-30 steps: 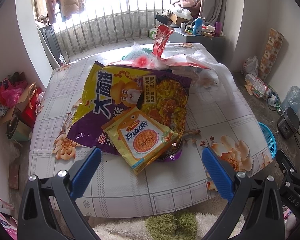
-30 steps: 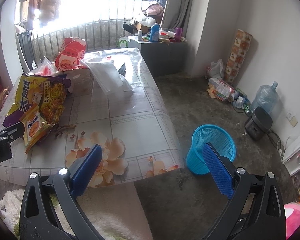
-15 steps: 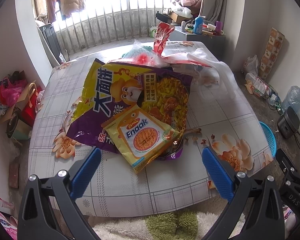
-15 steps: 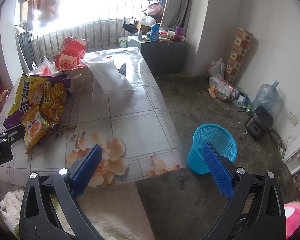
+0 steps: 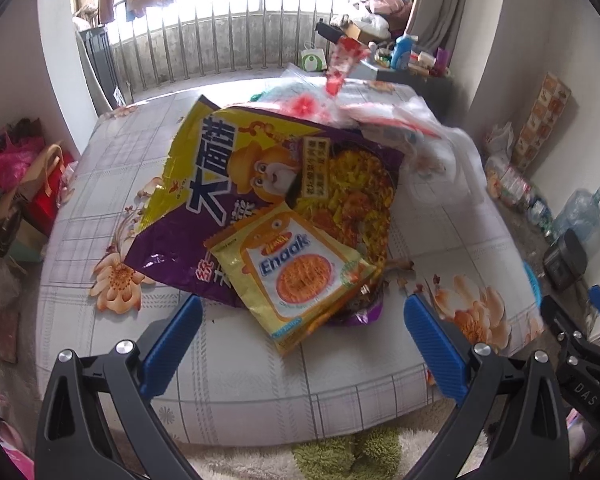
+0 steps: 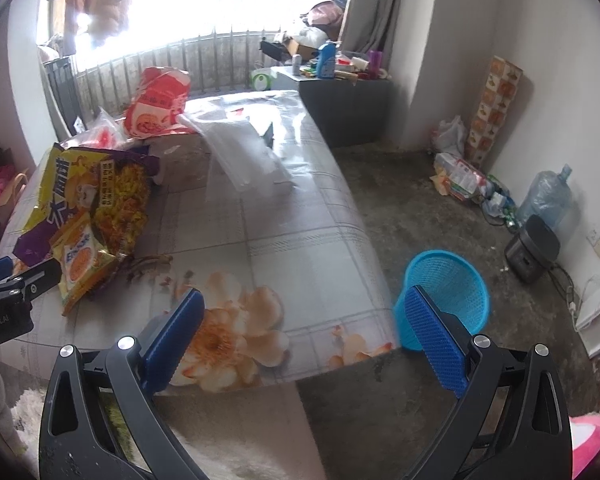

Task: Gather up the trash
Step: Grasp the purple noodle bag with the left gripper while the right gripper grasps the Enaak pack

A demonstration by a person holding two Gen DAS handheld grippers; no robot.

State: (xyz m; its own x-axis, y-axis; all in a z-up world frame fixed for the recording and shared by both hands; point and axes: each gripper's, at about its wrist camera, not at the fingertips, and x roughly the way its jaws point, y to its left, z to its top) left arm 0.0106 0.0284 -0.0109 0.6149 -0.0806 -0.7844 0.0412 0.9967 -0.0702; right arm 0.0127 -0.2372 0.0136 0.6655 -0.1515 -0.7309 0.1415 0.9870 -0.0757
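On my desk [image 5: 100,360] I count two printed snack wrappers up front: one big purple-and-yellow noodle bag [image 5: 260,184] and one small yellow Enaak packet [image 5: 296,276] lying on it. Behind them is one red snack bag [image 6: 160,104], plus clear plastic bags [image 6: 244,152] I can't number apart. On the floor I count one blue basket [image 6: 448,292] and one water jug [image 6: 548,196]. I hold two tools, one left [image 5: 302,344] and one right [image 6: 304,332].

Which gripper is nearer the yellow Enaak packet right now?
Left. The left gripper hangs open just before the Enaak packet; the right gripper sits off to its right, toward the blue basket.
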